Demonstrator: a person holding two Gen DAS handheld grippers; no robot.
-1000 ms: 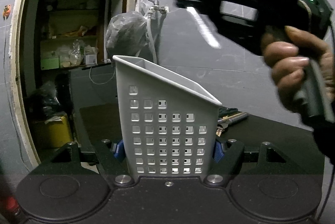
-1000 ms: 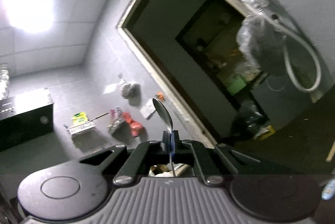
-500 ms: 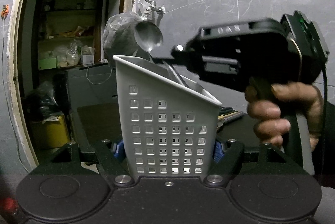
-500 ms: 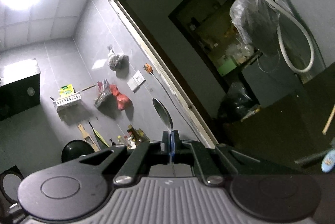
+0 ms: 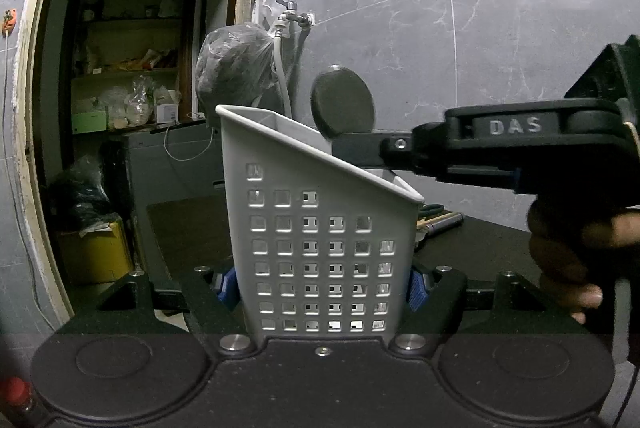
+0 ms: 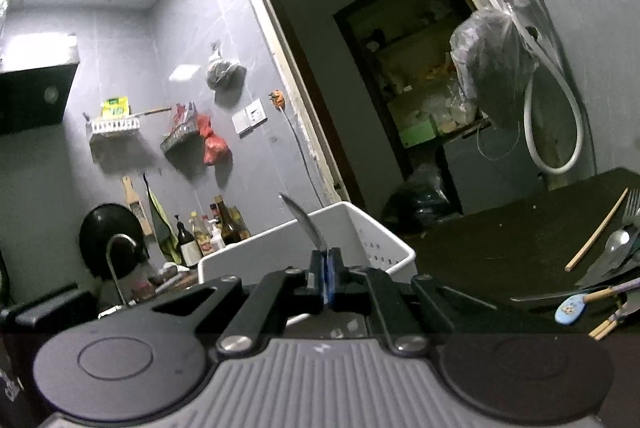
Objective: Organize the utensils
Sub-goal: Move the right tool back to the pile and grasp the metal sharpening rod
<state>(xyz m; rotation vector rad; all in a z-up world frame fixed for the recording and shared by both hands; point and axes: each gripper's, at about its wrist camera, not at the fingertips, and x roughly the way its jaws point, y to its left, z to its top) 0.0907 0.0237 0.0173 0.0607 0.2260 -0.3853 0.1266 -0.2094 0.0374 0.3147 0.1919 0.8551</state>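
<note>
The left hand-held gripper (image 5: 322, 286) is clamped on a white perforated utensil caddy (image 5: 320, 228). Its blue pads (image 5: 226, 284) press the caddy's two sides low down, and the caddy stands upright with its slanted rim facing the camera.

The right hand-held gripper (image 6: 326, 264) reaches in level over the caddy's open top, with a person's hand (image 5: 568, 260) around its grip. A metal spoon (image 6: 304, 224) sits between its pads, seen edge-on, with the bowl end sticking up and forward above the caddy's rim. These jaws have just been opening slightly. In the right wrist view they stand almost together, with the spoon between them.

Beyond the caddy lies a dark surface (image 6: 500, 240). At its far right, well apart from the caddy, lies a loose group of utensils:
- a wooden chopstick (image 6: 596, 234)
- a fork (image 6: 632, 203)
- a second metal spoon (image 6: 616, 240)
- a small blue-patterned spoon (image 6: 570, 308)

Farther back, a wall tap (image 5: 292, 15) with a white hose hangs on the grey tiled wall, and a plastic bag (image 5: 234, 67) hangs beside it. To the left is an open doorway with cluttered shelves (image 5: 128, 67).
</note>
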